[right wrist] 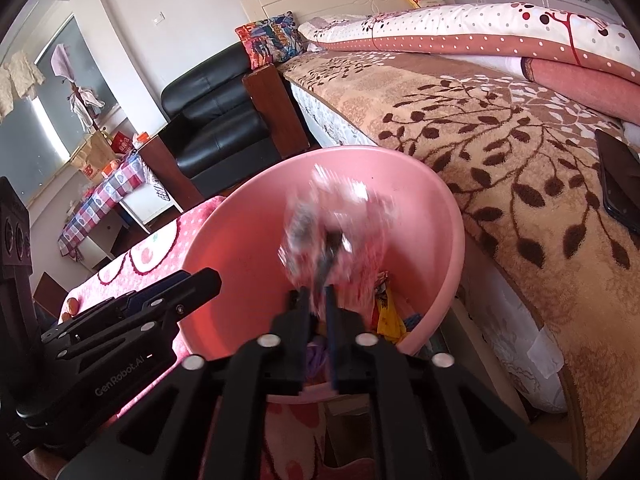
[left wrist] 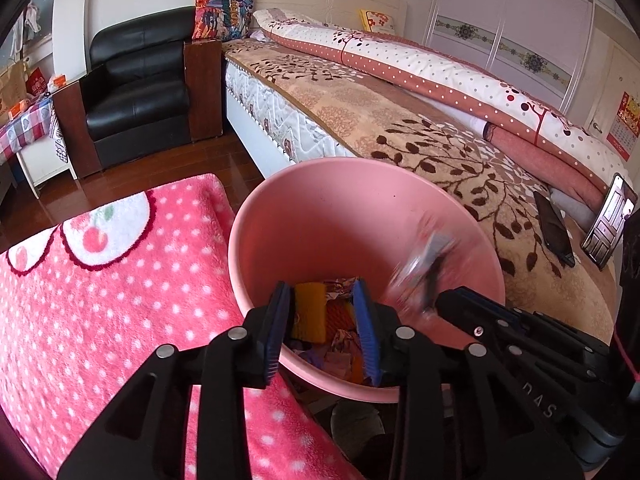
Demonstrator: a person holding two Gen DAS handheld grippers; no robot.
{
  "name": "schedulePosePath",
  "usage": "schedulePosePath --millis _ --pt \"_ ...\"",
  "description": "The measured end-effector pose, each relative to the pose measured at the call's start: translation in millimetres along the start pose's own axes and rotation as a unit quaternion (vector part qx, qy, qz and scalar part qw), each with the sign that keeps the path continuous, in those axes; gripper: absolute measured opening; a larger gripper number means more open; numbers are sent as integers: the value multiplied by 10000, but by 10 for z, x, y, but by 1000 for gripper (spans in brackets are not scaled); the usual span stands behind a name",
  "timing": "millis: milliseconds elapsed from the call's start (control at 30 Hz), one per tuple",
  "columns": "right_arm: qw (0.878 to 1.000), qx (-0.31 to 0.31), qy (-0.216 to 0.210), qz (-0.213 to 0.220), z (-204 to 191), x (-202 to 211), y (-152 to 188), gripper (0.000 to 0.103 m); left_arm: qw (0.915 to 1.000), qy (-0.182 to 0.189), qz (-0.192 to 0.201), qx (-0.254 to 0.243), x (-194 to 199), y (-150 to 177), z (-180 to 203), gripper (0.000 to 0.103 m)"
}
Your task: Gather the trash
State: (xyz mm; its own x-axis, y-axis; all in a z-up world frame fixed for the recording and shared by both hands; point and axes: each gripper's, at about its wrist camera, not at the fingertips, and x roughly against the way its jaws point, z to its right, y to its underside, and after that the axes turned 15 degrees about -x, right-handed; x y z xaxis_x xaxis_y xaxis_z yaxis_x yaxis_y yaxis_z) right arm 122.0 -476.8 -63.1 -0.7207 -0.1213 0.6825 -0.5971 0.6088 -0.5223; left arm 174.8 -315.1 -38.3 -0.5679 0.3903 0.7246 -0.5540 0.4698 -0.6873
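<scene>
A pink trash bin (left wrist: 256, 208) (right wrist: 224, 248) stands between a pink dotted blanket and the bed, with several coloured scraps at its bottom. My left gripper (left wrist: 322, 286) hangs over the bin's near rim with its jaws wide apart; a yellow ribbed piece (left wrist: 310, 312) shows in the gap, down among the scraps. My right gripper (right wrist: 314, 296) is beside it over the bin, jaws a little apart. A crinkly silver-and-pink wrapper (right wrist: 332, 224) (left wrist: 424, 268) is a blur just beyond its fingertips, inside the bin's mouth. Each gripper also shows in the other's view, the right (left wrist: 444, 300) and the left (right wrist: 208, 276).
A bed with a brown leaf-patterned blanket (left wrist: 420, 140) runs along the right, two phones (left wrist: 554, 232) near its edge. The pink polka-dot blanket (left wrist: 100, 280) lies to the left. A black armchair (left wrist: 140, 88) and a checked-cloth table (left wrist: 24, 128) stand beyond on the wooden floor.
</scene>
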Motion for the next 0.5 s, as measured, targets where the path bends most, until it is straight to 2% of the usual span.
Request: schedulePosePath --millis 67,267,500 --pt "10000 -5 -20 55 -1 27 -3 31 10000 -2 2 1 9 -2 2 36" --pt "9999 -19 -77 150 -14 145 8 34 10000 5 91 6 118 -19 15 38" --pt "9991 35 -175 383 -79 392 79 46 9993 -65 361 0 380 -24 31 38"
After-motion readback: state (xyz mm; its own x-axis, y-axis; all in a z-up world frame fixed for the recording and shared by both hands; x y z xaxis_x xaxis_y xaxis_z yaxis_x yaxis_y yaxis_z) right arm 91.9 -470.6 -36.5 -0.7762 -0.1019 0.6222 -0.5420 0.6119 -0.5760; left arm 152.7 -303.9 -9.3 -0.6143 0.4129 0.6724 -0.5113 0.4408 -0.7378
